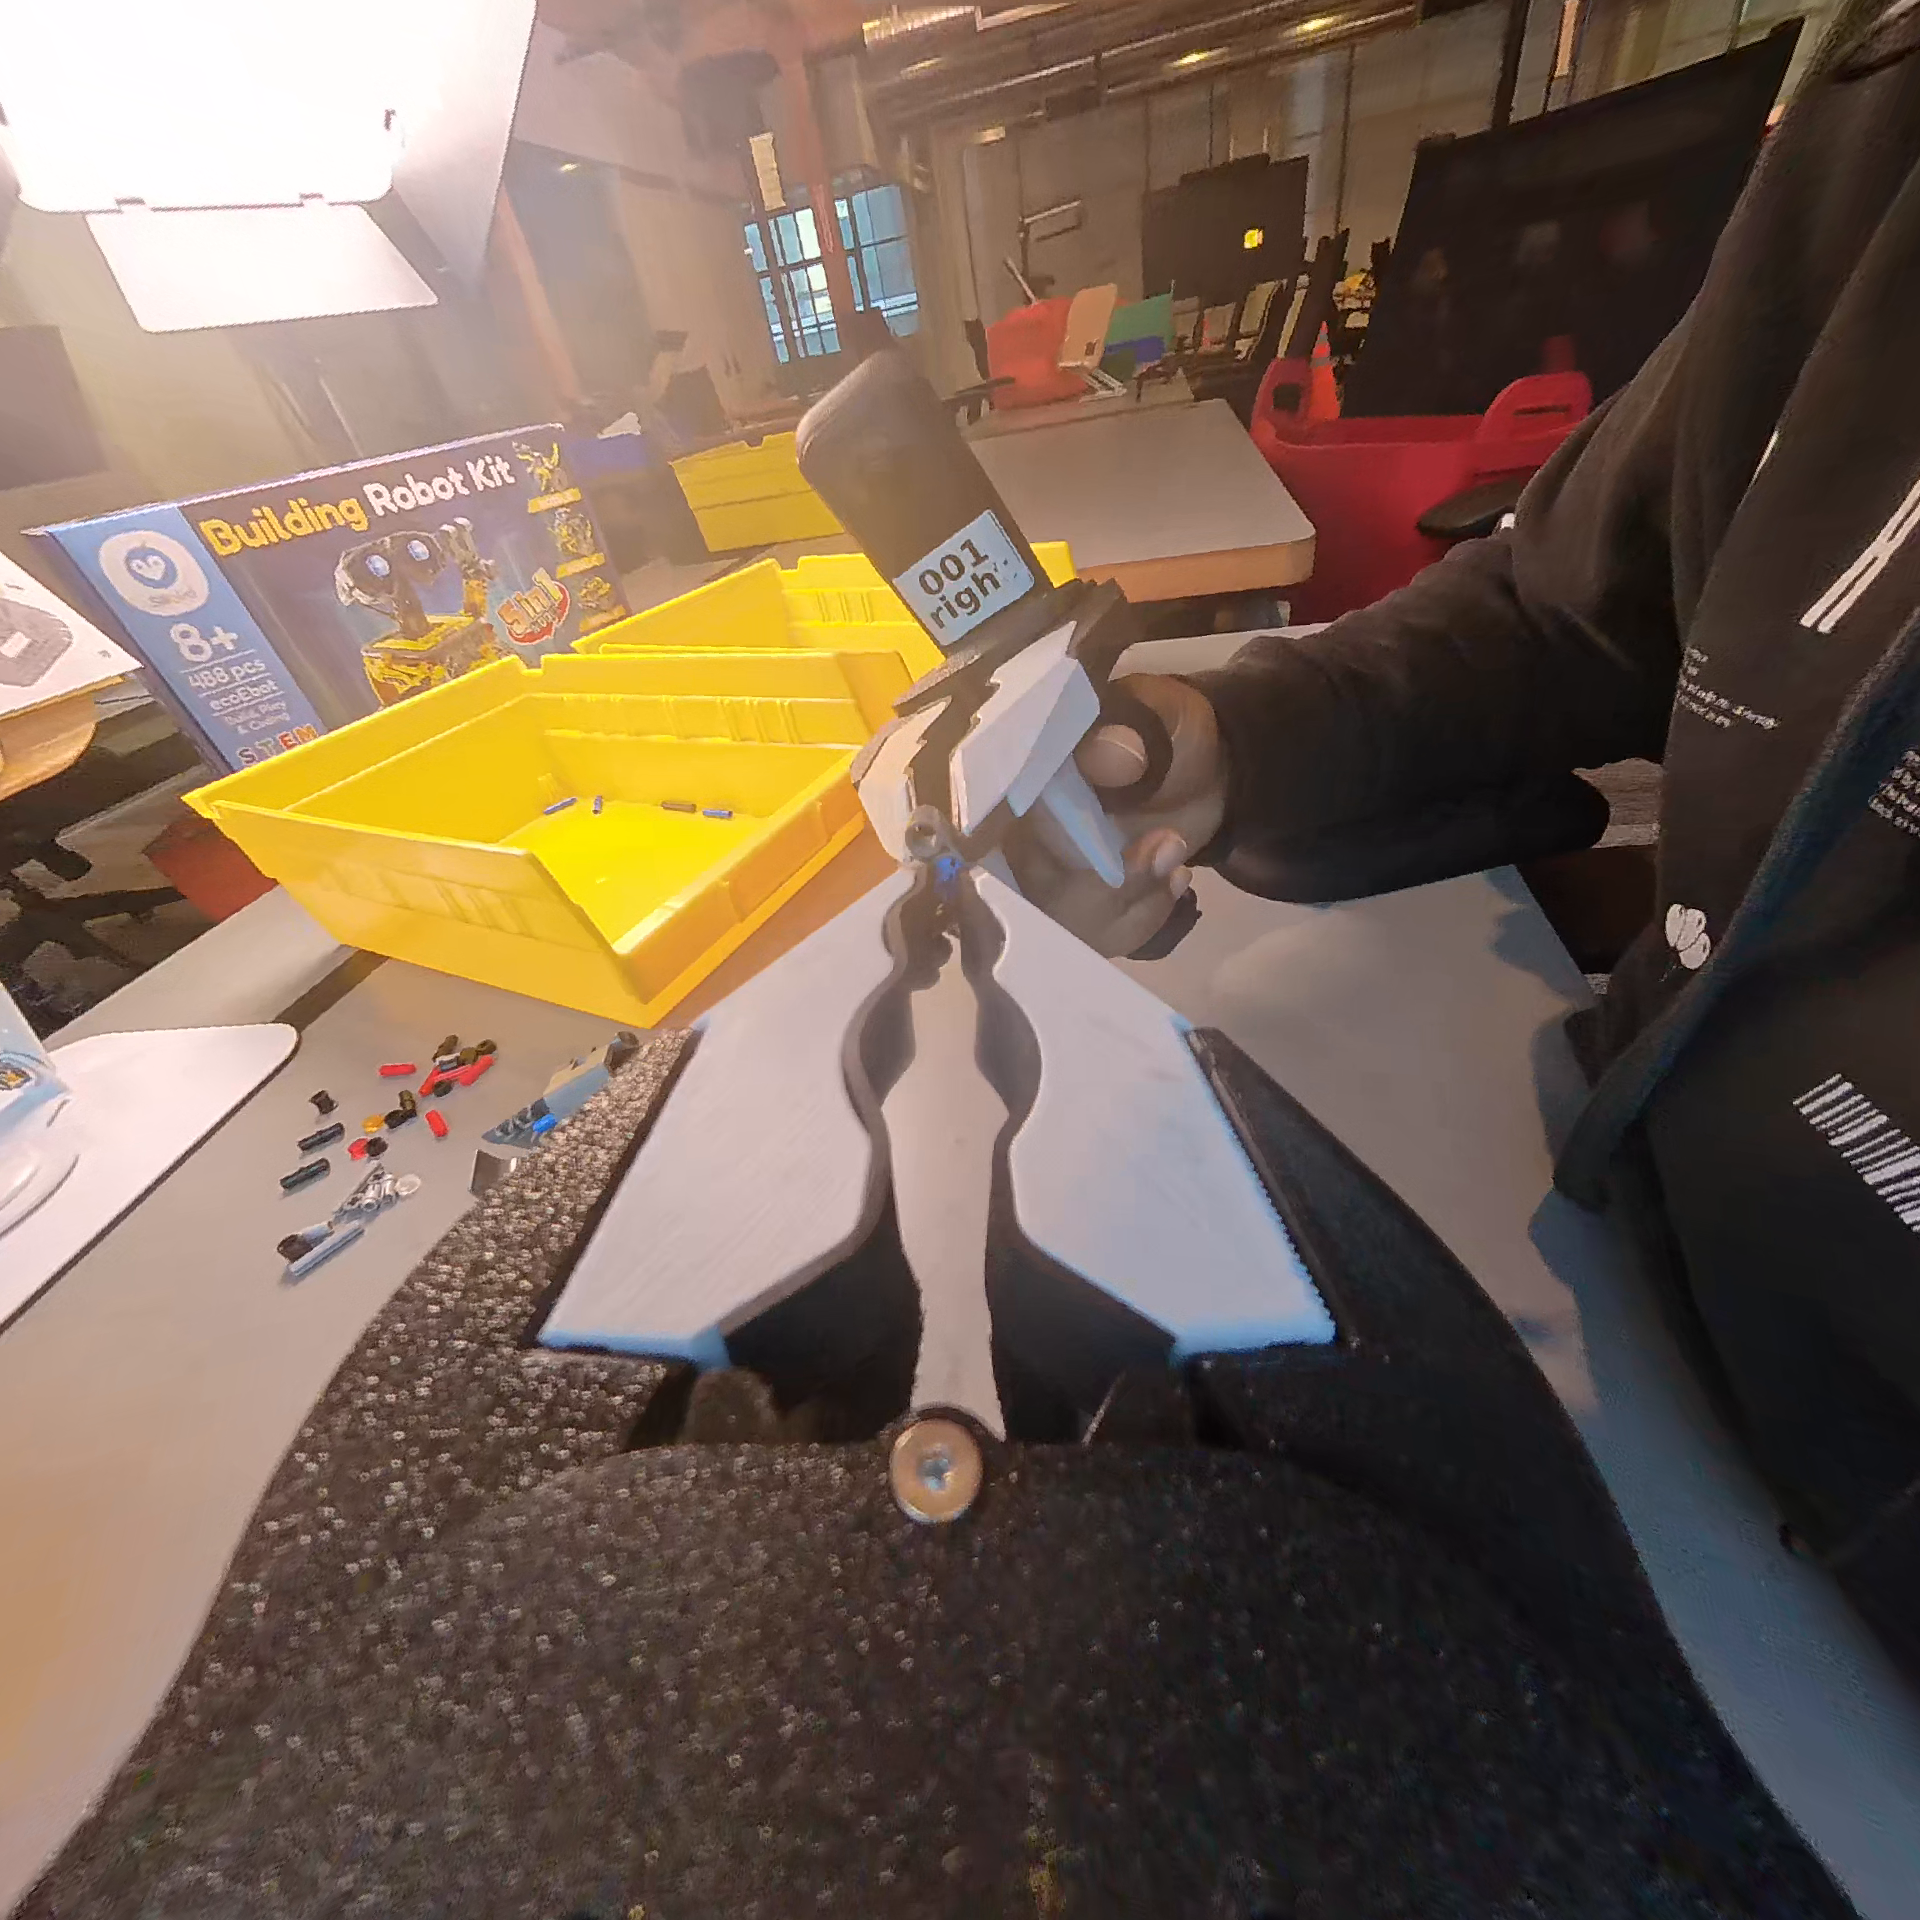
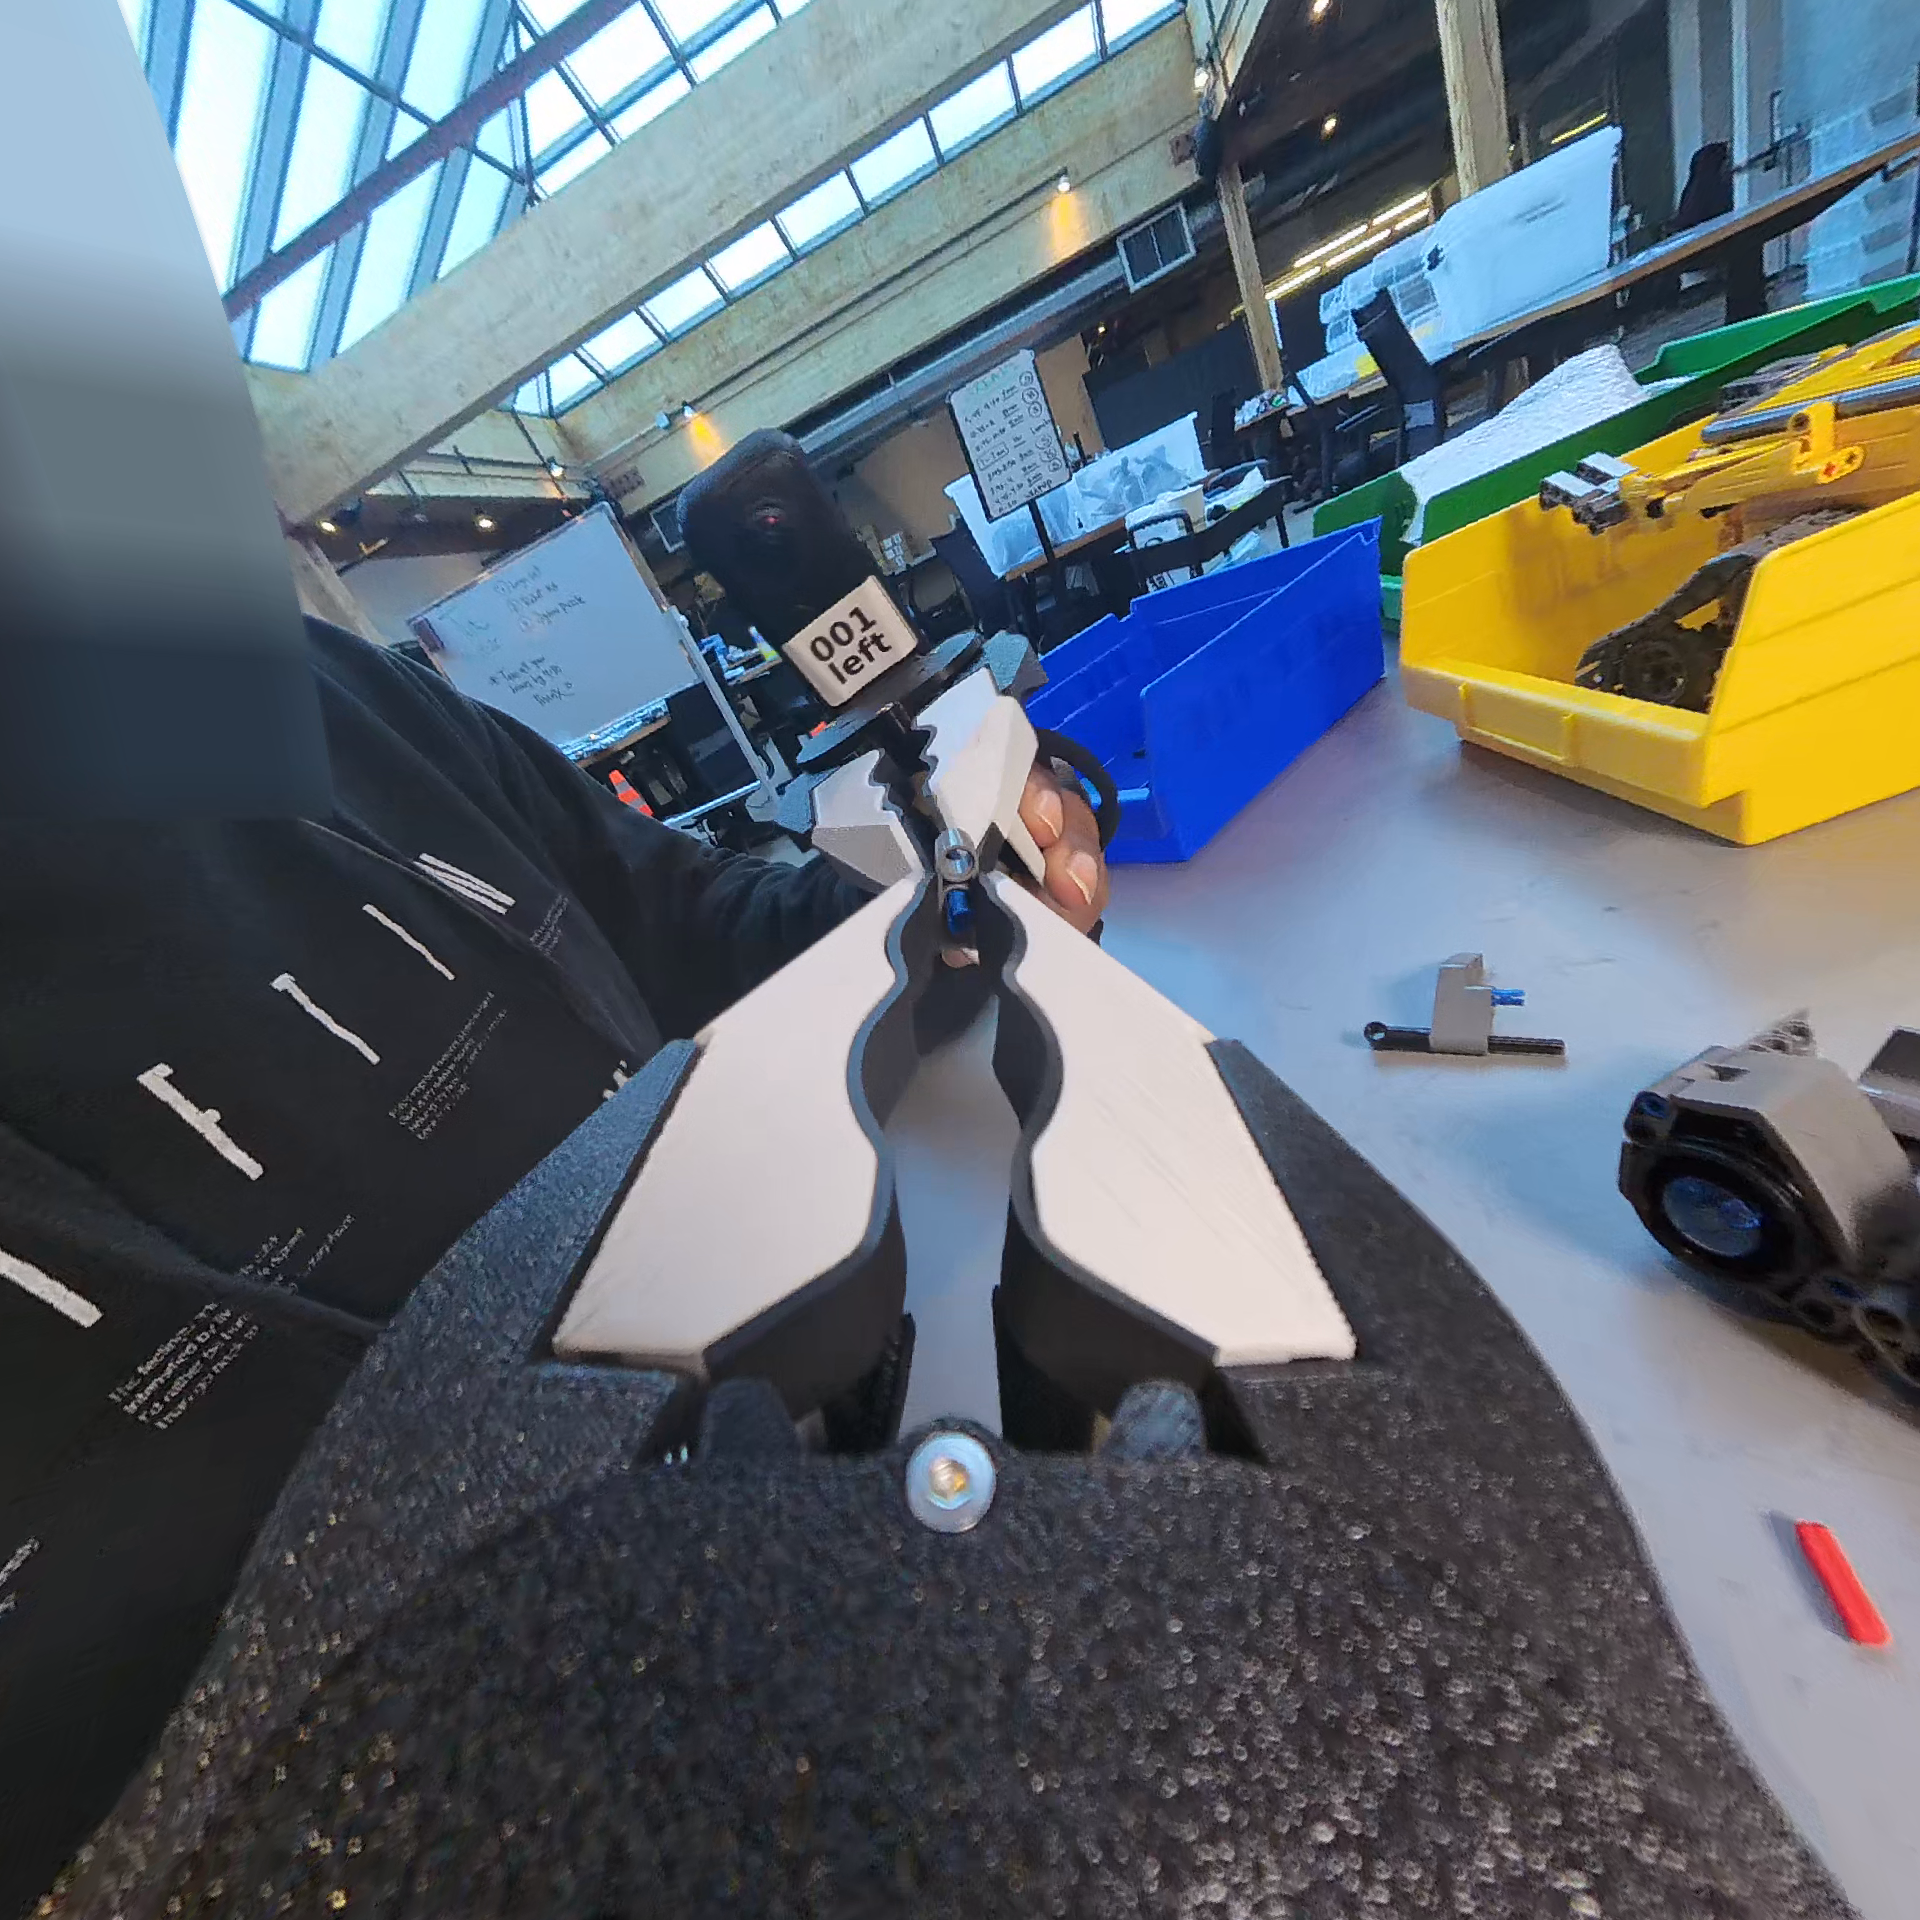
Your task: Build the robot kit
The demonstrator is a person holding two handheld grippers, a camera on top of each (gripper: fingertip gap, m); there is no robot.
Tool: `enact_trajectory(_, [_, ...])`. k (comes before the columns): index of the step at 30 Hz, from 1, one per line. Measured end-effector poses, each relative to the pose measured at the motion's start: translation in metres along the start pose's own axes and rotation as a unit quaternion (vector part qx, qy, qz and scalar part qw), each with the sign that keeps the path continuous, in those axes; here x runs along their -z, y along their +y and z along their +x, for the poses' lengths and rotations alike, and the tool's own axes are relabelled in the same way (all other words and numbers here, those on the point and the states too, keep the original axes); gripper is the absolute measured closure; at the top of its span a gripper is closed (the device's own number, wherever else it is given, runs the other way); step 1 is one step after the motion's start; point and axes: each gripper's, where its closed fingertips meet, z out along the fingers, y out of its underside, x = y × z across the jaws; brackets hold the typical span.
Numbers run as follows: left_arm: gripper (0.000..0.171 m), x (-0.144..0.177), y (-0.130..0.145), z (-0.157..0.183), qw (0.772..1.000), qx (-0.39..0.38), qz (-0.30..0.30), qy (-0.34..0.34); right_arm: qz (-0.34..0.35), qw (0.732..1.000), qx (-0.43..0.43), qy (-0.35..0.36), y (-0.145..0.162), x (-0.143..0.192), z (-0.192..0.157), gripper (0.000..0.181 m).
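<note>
Two grippers meet tip to tip at frame centre above the grey counter [image 2: 1351,894]. Left gripper [image 1: 940,914] fingers clamp a small blue pin [image 1: 943,871]; right gripper [image 2: 958,914] fingers pinch that same pin with a silver sleeve [image 2: 954,860]. Loose parts [image 1: 384,1122] lie lower left, yellow bin [image 1: 582,831] behind them.
</note>
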Motion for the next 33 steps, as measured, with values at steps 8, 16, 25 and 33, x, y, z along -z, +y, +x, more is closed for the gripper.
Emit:
enact_trajectory(8, [0.168,-0.003,0.005,0.004,1.000,0.021,0.005,0.018,-0.035,0.999,0.028,-0.006,0.011,0.002,0.000,0.174])
enact_trajectory(16, [0.166,0.002,0.022,0.000,0.995,0.067,-0.044,0.052,-0.072,0.993,0.089,0.029,0.021,0.000,0.009,0.175])
enact_trajectory(25, [0.146,0.012,0.139,-0.029,0.937,0.173,-0.302,-0.021,-0.259,0.905,0.241,0.236,0.072,0.026,0.081,0.175])
enact_trajectory(33, [0.157,0.003,0.149,-0.030,0.934,0.134,-0.327,-0.048,-0.326,0.865,0.230,0.303,0.100,0.026,0.098,0.175])
